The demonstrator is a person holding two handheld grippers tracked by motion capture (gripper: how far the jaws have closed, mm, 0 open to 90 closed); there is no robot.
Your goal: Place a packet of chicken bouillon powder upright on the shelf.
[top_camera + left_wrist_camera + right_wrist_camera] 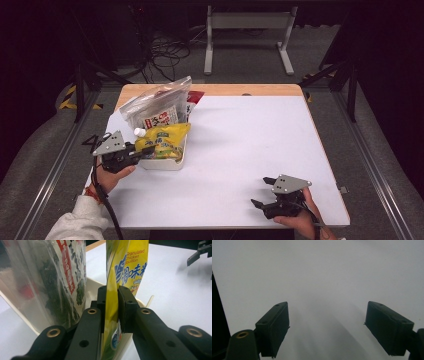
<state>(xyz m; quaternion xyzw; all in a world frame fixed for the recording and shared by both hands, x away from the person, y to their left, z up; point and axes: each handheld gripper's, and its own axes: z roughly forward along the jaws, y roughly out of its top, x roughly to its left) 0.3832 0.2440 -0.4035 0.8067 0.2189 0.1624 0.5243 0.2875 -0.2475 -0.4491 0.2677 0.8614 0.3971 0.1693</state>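
A yellow chicken bouillon pouch [162, 140] [127, 267] with a white cap lies across a white tray [170, 162] at the table's left side. My left gripper [147, 150] [111, 305] is shut on the pouch's lower edge, and both pads press the foil flat between them. A clear bag of dark dried food [157, 107] [57, 277] stands in the tray just behind the pouch. My right gripper [260, 192] [327, 325] rests open near the table's front right edge, with bare white tabletop between its fingers.
A red packet [195, 97] peeks out behind the clear bag at the back. The white table [250, 140] has a wooden strip along its far edge. A metal stand and cables sit on the floor beyond.
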